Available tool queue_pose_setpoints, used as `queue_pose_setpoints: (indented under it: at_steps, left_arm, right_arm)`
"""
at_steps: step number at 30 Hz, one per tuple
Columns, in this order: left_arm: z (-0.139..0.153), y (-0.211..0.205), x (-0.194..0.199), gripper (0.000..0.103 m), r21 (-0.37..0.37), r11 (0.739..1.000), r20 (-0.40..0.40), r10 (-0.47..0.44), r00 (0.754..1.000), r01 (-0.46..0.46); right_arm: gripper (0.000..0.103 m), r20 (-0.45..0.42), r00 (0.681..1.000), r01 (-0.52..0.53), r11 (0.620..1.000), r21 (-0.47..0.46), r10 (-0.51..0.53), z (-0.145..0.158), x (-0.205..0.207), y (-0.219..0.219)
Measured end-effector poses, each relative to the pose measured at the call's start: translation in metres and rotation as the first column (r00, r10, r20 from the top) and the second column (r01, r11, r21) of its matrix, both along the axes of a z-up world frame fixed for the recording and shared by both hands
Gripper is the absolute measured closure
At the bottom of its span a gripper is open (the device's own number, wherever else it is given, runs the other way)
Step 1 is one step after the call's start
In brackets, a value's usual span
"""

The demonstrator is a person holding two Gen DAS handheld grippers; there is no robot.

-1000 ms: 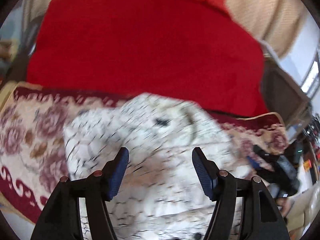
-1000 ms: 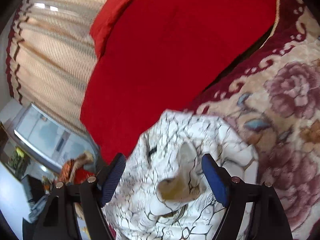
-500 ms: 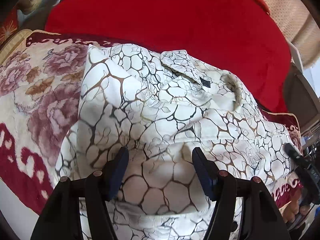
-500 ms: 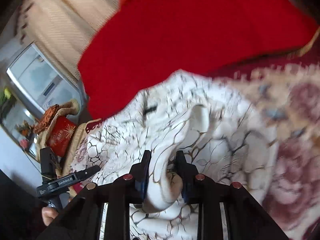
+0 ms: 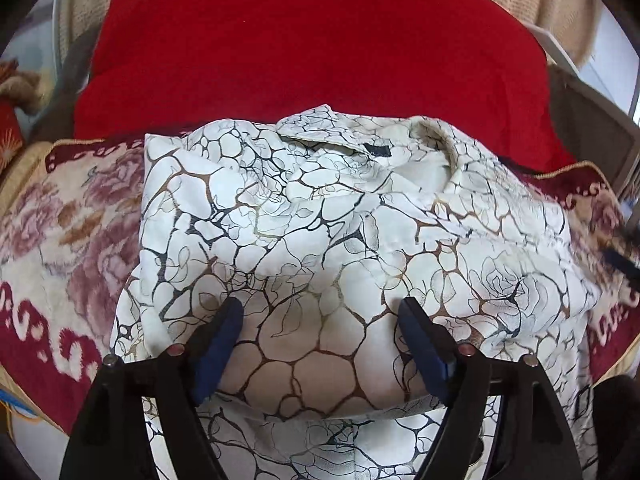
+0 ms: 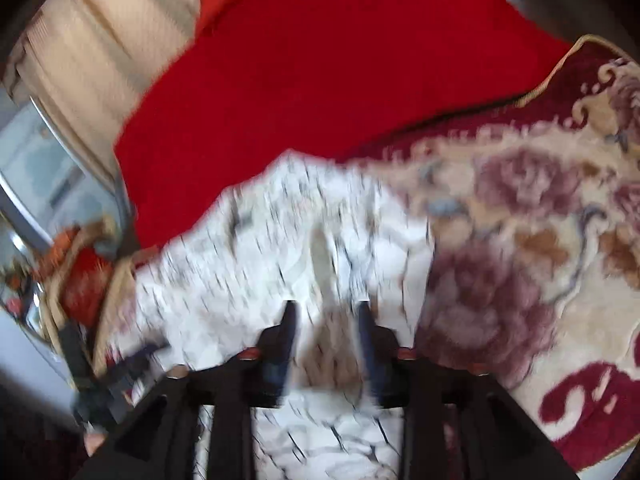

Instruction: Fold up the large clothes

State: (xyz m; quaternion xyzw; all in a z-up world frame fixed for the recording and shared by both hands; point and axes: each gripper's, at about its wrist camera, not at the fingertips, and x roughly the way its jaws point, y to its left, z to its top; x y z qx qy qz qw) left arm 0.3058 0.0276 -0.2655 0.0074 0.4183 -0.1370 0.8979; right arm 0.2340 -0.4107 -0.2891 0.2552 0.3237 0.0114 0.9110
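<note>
A white shirt (image 5: 344,240) with a dark crackle and rose print lies folded on a floral blanket (image 5: 60,240), collar at twelve o'clock toward a red cushion (image 5: 312,48). The left gripper (image 5: 320,332) has just been opening, jaws wide over the cloth. The right gripper (image 6: 326,320), blurred, has just been opening, with cloth between its jaws.

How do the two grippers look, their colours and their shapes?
The left gripper has two black, angular fingers with dark blue ribbed pads on the inner faces and small round reddish and silver screw heads on top. The right gripper, though blurred, shows the same black fingers, blue pads and reddish screw heads.
</note>
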Motion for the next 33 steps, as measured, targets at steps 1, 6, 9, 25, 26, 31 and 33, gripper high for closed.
queue_pose_setpoints:
  at_steps: [1, 6, 9, 25, 26, 31, 33]
  left_arm:
    - [-0.002, 0.000, 0.002, 0.022, 0.003, 1.000, -0.009, 0.002, 1.000, -0.002]
    - [-0.016, -0.002, 0.010, 0.018, 0.029, 1.000, -0.070, 0.008, 0.998, -0.006]
    - [-0.021, -0.010, 0.009, 0.015, 0.083, 0.996, -0.065, -0.006, 0.998, 0.012]
    - [0.003, 0.019, 0.013, 0.011, 0.052, 0.978, 0.075, 0.199, 0.977, -0.204]
    - [-0.005, 0.028, 0.021, 0.011, 0.070, 0.965, 0.034, 0.250, 0.968, -0.252]
    - [-0.029, 0.039, 0.037, 0.011, 0.114, 0.950, -0.094, 0.302, 0.949, -0.291]
    - [-0.026, 0.033, 0.033, 0.011, 0.139, 0.950, -0.071, 0.291, 0.954, -0.279]
  right_arm:
    - [0.007, 0.033, 0.999, 0.009, 1.000, 0.017, -0.010, 0.005, -0.001, 0.001]
    - [0.019, 0.110, 0.990, -0.076, 0.994, -0.083, 0.085, 0.018, 0.019, 0.039]
    - [0.061, 0.013, 0.985, -0.165, 0.972, -0.168, 0.170, 0.000, 0.046, 0.068]
    - [0.064, -0.081, 0.984, -0.172, 0.973, -0.153, 0.161, 0.001, 0.091, 0.068]
    - [0.064, -0.097, 0.982, -0.174, 0.976, -0.129, 0.162, -0.005, 0.096, 0.064]
    - [0.065, -0.141, 0.978, -0.167, 0.980, -0.107, 0.151, -0.028, 0.107, 0.059]
    - [0.063, -0.113, 0.979, -0.185, 0.975, -0.122, 0.171, -0.020, 0.099, 0.062]
